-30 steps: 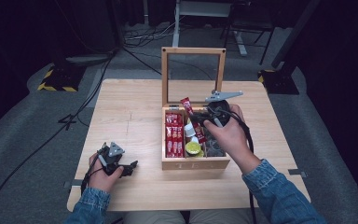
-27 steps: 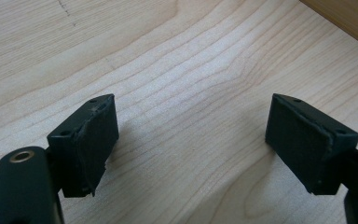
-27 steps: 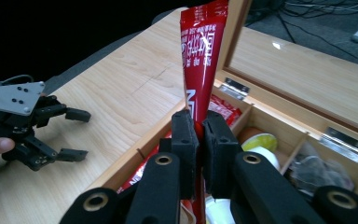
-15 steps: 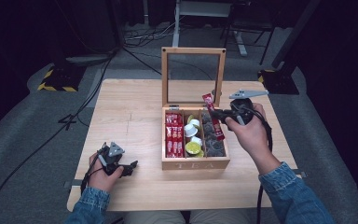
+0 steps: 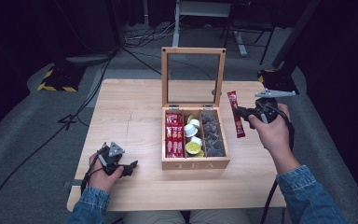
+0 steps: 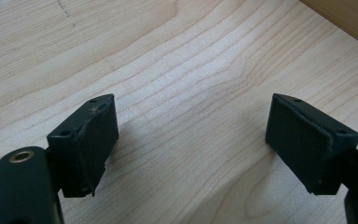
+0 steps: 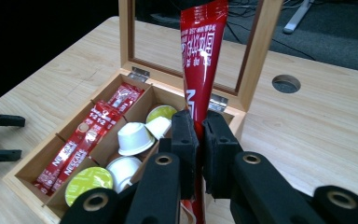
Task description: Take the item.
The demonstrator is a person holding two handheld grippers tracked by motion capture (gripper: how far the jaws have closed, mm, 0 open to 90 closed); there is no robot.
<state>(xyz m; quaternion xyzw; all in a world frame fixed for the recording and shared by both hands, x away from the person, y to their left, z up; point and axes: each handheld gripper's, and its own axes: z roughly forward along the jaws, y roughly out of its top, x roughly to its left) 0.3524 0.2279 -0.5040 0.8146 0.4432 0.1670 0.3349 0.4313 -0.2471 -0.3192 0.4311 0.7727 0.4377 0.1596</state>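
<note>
Right of the wooden tea box [image 5: 195,163], the right gripper [image 5: 239,112] pinches a red coffee sachet [image 5: 236,114] mid-length between closed jaws, clear of the box's side, probably to set it on the table [image 5: 130,107]. Left gripper [image 5: 129,166] rests near the front edge, jaws apart and empty, likely waiting.

The table [image 5: 130,116] is pale wood with a clear grain and a smooth, matt face. The box [image 5: 195,163] is warmer wood, its raised lid [image 5: 193,77] a wooden frame around a clear, glass-like pane. The sachet [image 7: 200,60] looks like glossy red foil, creased, with white print; the sachets [image 7: 81,140] in the box's left compartment shine alike. The capsules [image 7: 133,137] look like smooth matt plastic. The right gripper's pads [image 7: 186,140] are black, matt, foam-like, and its arms are black plastic with metal rivets. The sleeve [image 5: 307,196] is denim.
</note>
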